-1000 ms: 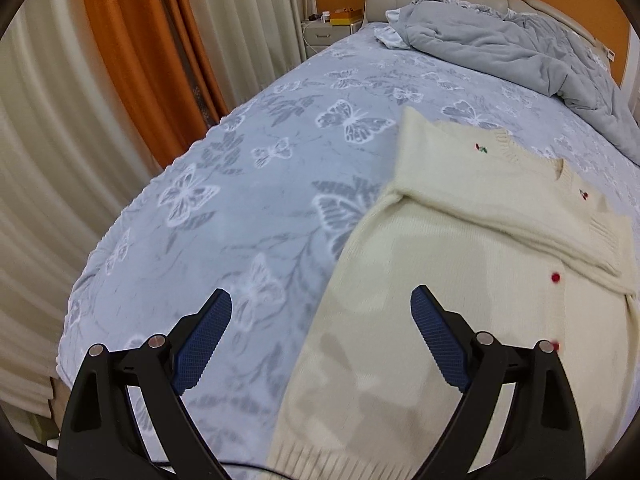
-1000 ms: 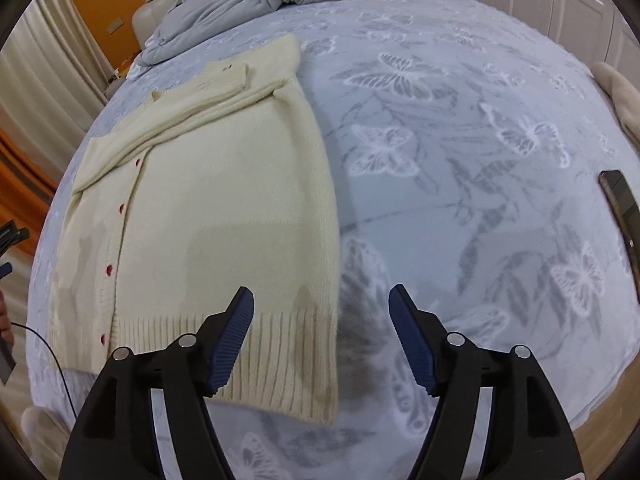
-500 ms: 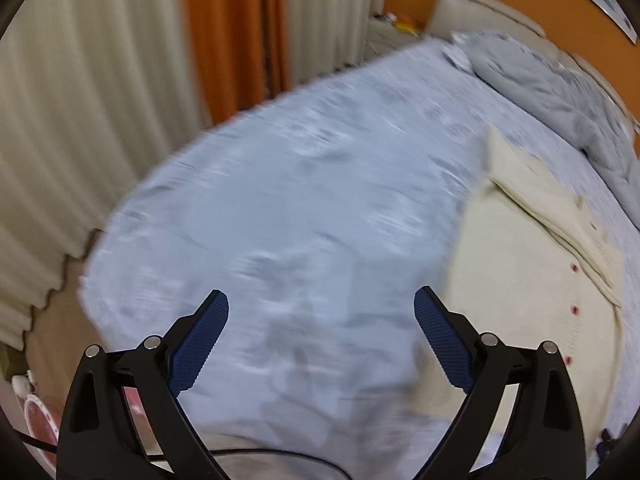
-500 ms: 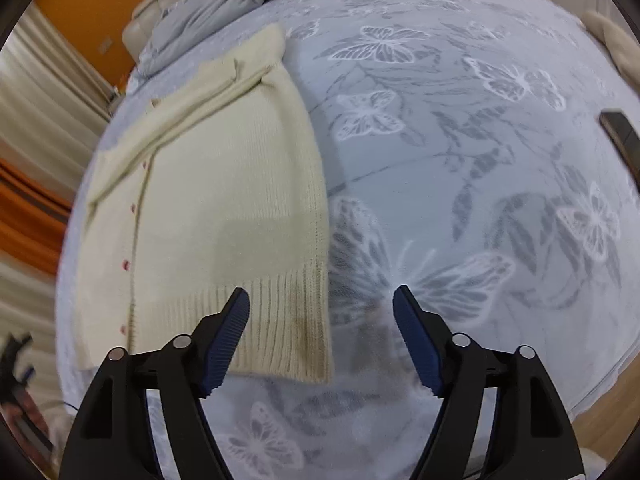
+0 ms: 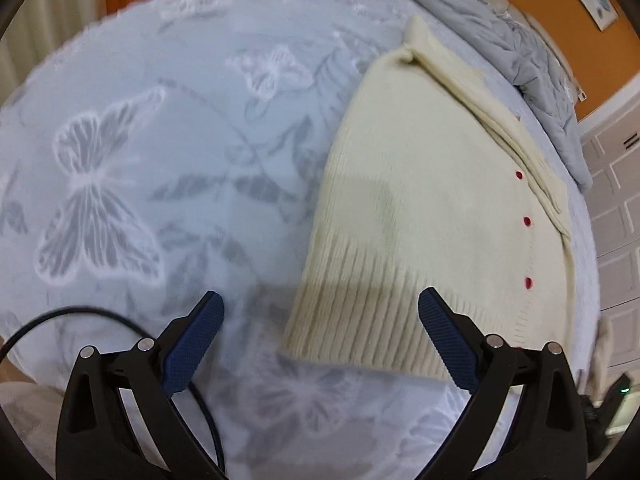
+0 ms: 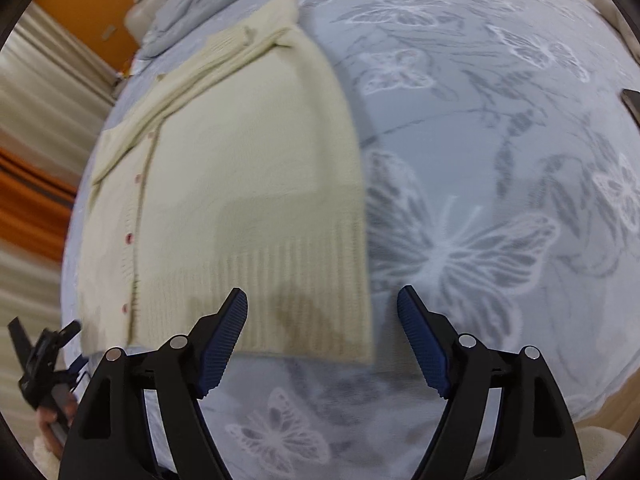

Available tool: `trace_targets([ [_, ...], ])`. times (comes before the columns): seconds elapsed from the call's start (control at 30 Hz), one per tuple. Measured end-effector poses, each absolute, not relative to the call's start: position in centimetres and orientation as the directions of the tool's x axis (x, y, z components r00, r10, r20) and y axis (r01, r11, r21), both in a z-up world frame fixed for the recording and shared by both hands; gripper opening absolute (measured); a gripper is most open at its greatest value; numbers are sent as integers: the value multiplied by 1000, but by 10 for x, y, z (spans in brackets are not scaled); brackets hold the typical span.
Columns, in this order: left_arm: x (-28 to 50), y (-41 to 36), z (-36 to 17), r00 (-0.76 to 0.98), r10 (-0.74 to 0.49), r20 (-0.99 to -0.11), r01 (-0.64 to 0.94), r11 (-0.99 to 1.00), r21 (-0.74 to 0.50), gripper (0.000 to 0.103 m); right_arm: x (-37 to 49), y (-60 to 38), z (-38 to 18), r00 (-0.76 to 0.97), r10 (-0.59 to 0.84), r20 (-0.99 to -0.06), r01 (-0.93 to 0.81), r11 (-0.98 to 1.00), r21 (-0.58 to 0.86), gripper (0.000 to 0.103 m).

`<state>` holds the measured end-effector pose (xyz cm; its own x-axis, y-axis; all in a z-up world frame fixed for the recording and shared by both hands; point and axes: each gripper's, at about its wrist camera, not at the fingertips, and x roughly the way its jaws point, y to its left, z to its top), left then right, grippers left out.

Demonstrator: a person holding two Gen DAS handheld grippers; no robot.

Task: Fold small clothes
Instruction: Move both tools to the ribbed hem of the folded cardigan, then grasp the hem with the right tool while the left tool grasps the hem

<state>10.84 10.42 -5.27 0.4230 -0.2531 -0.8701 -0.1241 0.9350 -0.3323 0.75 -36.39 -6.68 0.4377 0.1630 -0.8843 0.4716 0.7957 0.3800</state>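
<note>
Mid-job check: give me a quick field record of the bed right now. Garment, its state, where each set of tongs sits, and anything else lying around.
garment: cream cardigan, red buttons, lying flat on the butterfly bedspread
fold state: sleeves laid across the top; body not yet folded
left tongs: open, empty, over the hem's left corner
right tongs: jaws closing, nothing gripped, over the hem's right corner
hem: ribbed edge nearest both cameras, flat
other: grey duvet bunched at the headboard end; black cable beside the left tongs
</note>
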Motion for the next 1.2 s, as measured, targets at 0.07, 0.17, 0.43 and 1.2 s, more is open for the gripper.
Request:
trace_targets([
  [0.07, 109, 102, -53, 425, -263, -866, -104, 936, -335, 77, 10, -362, -69, 447, 201, -872, 451, 791, 413, 50],
  [0.17, 111, 100, -54, 414, -225, -882, -87, 955, -284, 53, 14, -359, -76, 438, 193, -878, 448, 800, 399, 25],
  [0.43, 106, 103, -29, 418, -247, -874, -95, 945, -312, 10, 15, -351, -58, 510, 177, -842, 388, 826, 409, 9],
  [1.2, 57, 114, 39, 445, -210, -871, -40, 967, -253, 0, -43, -356, -14, 606, 171, -777, 405, 774, 486, 10],
])
